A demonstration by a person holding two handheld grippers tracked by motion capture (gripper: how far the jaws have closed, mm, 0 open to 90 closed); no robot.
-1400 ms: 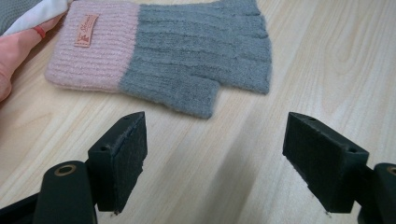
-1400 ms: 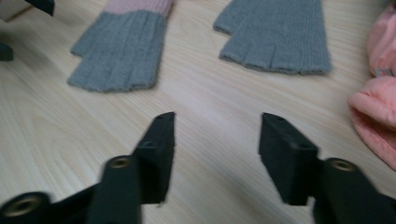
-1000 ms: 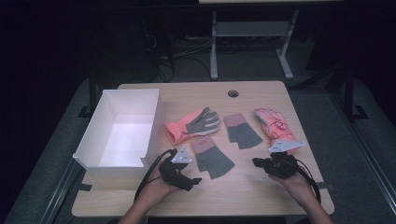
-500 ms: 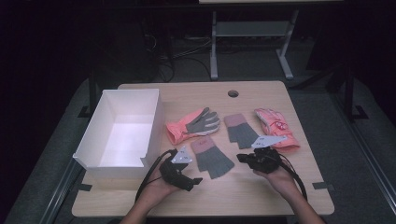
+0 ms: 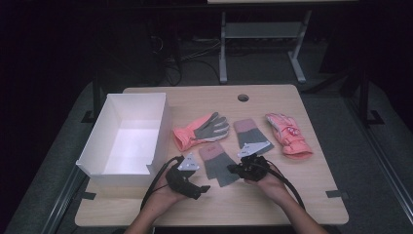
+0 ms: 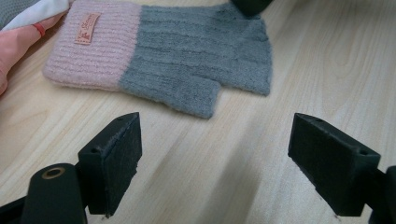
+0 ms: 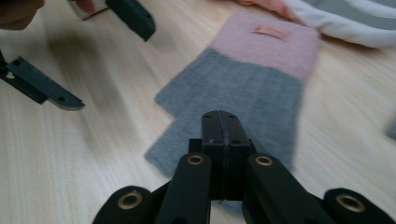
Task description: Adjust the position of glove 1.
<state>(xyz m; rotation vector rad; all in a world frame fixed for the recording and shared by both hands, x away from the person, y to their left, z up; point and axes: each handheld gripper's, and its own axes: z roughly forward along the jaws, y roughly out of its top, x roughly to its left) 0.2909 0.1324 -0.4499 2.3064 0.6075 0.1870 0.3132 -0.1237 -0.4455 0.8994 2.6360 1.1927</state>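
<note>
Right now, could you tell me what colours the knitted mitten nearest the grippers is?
Knitted mitten: pink cuff, grey body; clearest in the left gripper view.

Wooden table [image 5: 292,195] — white box [image 5: 129,134]; two knit mitts [image 5: 219,163]; two pink gloves [image 5: 286,134]

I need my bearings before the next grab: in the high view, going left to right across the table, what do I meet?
White box → left gripper → pink and grey glove → near knit mitten → right gripper → far knit mitten → pink glove.
</note>
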